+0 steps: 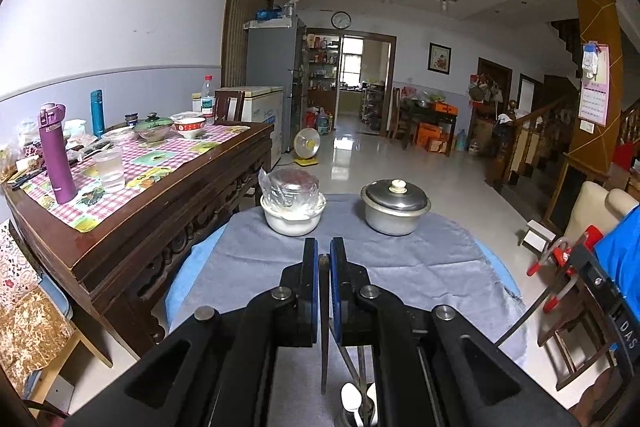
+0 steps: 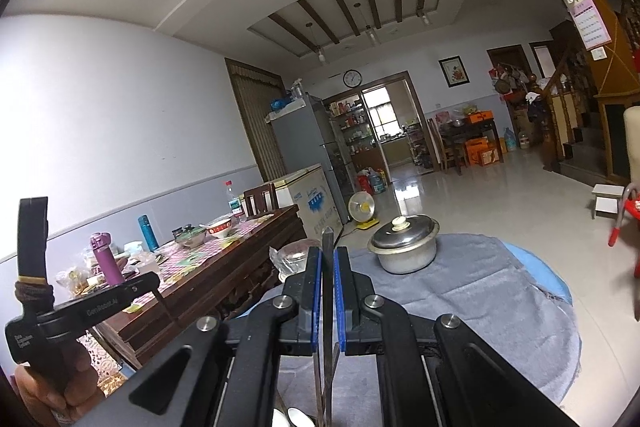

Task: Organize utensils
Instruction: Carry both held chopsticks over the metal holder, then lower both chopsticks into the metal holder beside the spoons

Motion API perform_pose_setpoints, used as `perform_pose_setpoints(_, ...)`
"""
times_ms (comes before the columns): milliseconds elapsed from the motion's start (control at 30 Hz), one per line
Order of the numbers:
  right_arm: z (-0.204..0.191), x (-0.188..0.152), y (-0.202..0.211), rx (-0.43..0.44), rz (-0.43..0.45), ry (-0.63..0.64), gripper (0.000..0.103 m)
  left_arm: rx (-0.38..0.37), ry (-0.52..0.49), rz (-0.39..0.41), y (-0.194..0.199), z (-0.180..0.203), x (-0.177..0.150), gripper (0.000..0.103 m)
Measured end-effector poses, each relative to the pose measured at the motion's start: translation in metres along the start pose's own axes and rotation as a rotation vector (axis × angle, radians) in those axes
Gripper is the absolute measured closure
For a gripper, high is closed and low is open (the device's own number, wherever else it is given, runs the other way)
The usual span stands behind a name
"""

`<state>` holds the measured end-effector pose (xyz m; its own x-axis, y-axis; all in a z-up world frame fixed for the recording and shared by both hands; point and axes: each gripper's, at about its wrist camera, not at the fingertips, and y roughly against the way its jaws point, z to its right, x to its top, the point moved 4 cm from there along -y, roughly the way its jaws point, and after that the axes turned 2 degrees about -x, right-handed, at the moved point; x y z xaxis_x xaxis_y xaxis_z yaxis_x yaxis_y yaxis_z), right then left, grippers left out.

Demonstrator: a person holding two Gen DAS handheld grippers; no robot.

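Starting far left: ignoring the long wooden desk (image 1: 224,163) against the wall, just meal clutter parked out of the way.

Moving to the middle, got the left tongs (image 1: 324,247) squeezed nearly shut on a thin dark stick (image 1: 324,327), gripped up high so the lower end hangs straight down. Guessing that's for steering it into the utensil cup (image 1: 347,421) sitting right at the near edge of the round desk (image 1: 420,267), under the tongs. Can't say if it's a chopstick or some other handle.

Further back, left the white bowl (image 1: 292,217) with its plastic-wrapped glass lid and, to its right, the lidded metal pot (image 1: 394,209) at the far side of the grey cloth. Probably keeps the near patch free for sorting.

Same deal on the right: right tongs (image 2: 328,255) clamped shut on a pointed metal stick (image 2: 328,291), tip poking up above the pads, rest dropping toward the cup. Upright hold again, likely for a clean drop-in.

Counting now, left to right:
- two flasks and one glass on the wooden desk
- two tongs, one stick in each
- at least two white spoons (image 1: 352,397) already in the cup, plus a couple of dark handles, hard to count
- one cup, one white bowl, one pot
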<state>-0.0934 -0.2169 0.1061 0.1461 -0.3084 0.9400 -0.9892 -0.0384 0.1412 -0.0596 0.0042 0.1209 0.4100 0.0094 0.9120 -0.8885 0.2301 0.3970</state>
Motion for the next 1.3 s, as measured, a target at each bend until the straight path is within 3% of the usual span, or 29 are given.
perform_pose_setpoints(533, -0.011, -0.01, -0.015, 0.036, -0.036, 0.005, 0.096, -0.084, 0.029, -0.036, -0.008, 0.006, 0.003, 0.097)
perform_pose_setpoints(1300, -0.028, -0.022, -0.023, 0.079, -0.09, 0.021, 0.096, -0.12, 0.043, -0.065, -0.002, 0.007, -0.002, 0.097)
